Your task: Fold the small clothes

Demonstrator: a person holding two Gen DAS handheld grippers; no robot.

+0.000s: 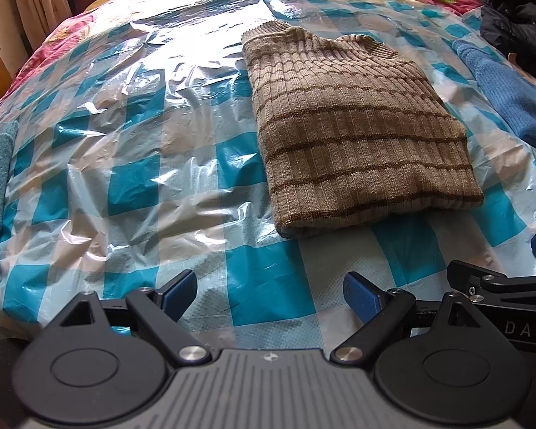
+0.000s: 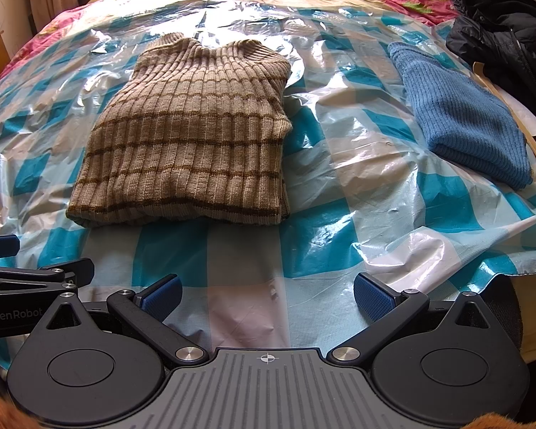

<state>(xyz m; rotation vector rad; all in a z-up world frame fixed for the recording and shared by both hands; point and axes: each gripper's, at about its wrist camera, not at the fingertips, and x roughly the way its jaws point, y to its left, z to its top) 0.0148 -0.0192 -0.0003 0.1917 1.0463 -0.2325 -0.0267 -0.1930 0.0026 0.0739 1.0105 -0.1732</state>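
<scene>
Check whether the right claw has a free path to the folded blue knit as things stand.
Probably yes: the right claw is open and empty, only bare checked plastic sheet lies between it and the blue knit, and the striped sweater sits off to the other side.

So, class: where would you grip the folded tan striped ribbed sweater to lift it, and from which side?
Grip the folded tan striped ribbed sweater at its thick near fold edge, coming from the grippers' side. That edge faces both open grippers and bulges off the checked plastic sheet, probably giving the fingers something to pinch.

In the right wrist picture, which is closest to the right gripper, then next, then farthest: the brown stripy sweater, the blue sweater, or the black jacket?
From the right gripper:
1. Brown striped sweater, just ahead, slightly left.
2. Blue sweater, farther right.
3. Black jacket, far right corner.
</scene>
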